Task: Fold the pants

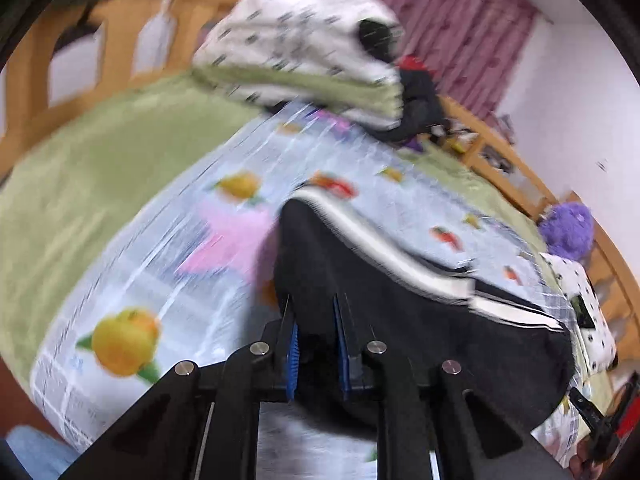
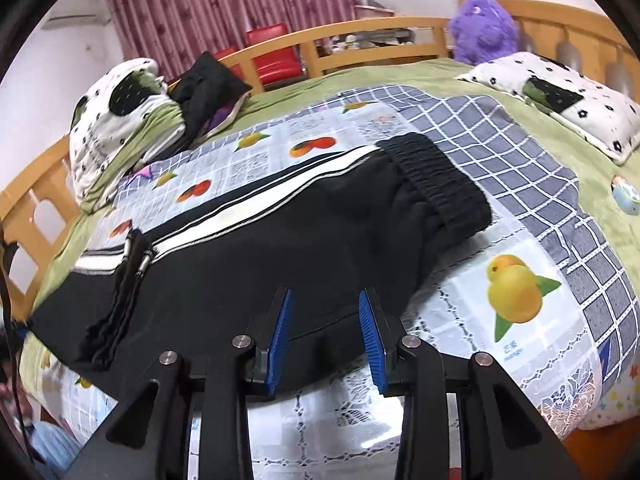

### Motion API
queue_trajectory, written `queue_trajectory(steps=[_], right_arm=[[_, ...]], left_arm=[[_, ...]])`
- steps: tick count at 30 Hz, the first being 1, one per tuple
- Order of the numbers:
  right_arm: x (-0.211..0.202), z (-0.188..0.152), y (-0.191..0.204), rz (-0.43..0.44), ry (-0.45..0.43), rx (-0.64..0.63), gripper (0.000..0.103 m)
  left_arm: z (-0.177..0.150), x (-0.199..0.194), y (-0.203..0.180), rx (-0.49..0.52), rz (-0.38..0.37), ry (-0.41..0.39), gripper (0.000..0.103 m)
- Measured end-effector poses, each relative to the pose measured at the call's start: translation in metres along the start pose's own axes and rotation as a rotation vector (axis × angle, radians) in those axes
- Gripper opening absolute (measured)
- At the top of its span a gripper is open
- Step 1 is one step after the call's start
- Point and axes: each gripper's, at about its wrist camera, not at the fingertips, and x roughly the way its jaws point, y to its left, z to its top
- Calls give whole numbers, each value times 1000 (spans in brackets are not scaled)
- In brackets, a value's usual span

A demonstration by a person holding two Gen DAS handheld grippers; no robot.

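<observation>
Black pants (image 2: 320, 220) with white side stripes lie across a fruit-print cloth (image 2: 516, 360) on the bed. Their ribbed elastic end (image 2: 436, 184) points to the far right, and a black drawstring (image 2: 132, 272) with metal tips lies on them at the left. My right gripper (image 2: 324, 296) is shut on the near edge of the pants, and black fabric fills the gap between its blue pads (image 2: 280, 340). In the blurred left wrist view my left gripper (image 1: 314, 304) is shut on a bunched fold of the pants (image 1: 400, 300), which rise up into its jaws.
A green sheet (image 2: 400, 80) covers the bed inside a wooden rail (image 2: 360, 36). Spotted pillows (image 2: 560, 100) (image 2: 116, 120), a purple plush toy (image 2: 484, 28), a dark clothes pile (image 2: 204, 84) and a small round object (image 2: 624, 196) lie around the cloth. Red chairs (image 2: 272, 52) stand behind.
</observation>
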Motion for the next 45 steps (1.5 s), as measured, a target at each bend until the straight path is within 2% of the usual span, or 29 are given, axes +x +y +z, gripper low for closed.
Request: queue_trajectory(steps=[5, 9, 12, 14, 16, 17, 20, 21, 22, 24, 26, 31, 32, 34, 37, 38, 39, 40, 41, 43, 45], right_arm=[[-9, -4, -7, 23, -12, 9, 35], [-14, -4, -27, 45, -19, 77, 35], [-13, -6, -38, 43, -10, 109, 35], [-13, -6, -40, 40, -7, 111, 35], [-14, -7, -41, 54, -4, 119, 35], [-14, -7, -40, 75, -3, 126, 35], [-12, -7, -28, 126, 10, 112, 36], [-11, -7, -23, 139, 12, 102, 36], [-10, -7, -16, 156, 17, 88, 35], [-7, -8, -2, 211, 28, 79, 35], [-1, -8, 13, 291, 45, 94, 37], [26, -3, 68, 452, 112, 127, 41], [33, 0, 82, 486, 129, 138, 47], [43, 5, 102, 516, 153, 146, 59], [73, 7, 141, 498, 244, 102, 61], [83, 5, 152, 490, 284, 89, 56], [90, 2, 161, 491, 321, 78, 45], [94, -1, 168, 502, 347, 63, 20], [92, -3, 175, 501, 345, 22, 19], [69, 2, 179, 481, 241, -86, 18], [41, 20, 171, 474, 157, -142, 17]], left_arm=[[8, -22, -97, 227, -129, -58, 14], [-21, -10, -165, 369, -298, 34, 14], [-50, 10, -193, 437, -341, 108, 14], [-71, 31, -200, 441, -351, 185, 14], [-84, 47, -198, 436, -349, 240, 14], [-87, 49, -197, 445, -344, 243, 15], [-86, 28, -190, 477, -371, 210, 28], [-82, 17, -185, 480, -396, 205, 33], [-82, 10, -184, 480, -403, 199, 46], [-77, -9, -170, 479, -382, 152, 63], [-74, -18, -150, 456, -343, 127, 63], [-68, -14, -92, 360, -203, 153, 63], [-67, -14, -78, 337, -174, 166, 63], [-66, -13, -65, 315, -145, 173, 63], [-63, -16, -47, 275, -114, 175, 63], [-62, -16, -43, 264, -107, 176, 63], [-62, -16, -41, 259, -99, 179, 63], [-61, -15, -40, 258, -92, 181, 63], [-61, -15, -40, 259, -80, 183, 63], [-62, -15, -42, 262, -76, 185, 63], [-65, -15, -51, 264, -90, 182, 63]])
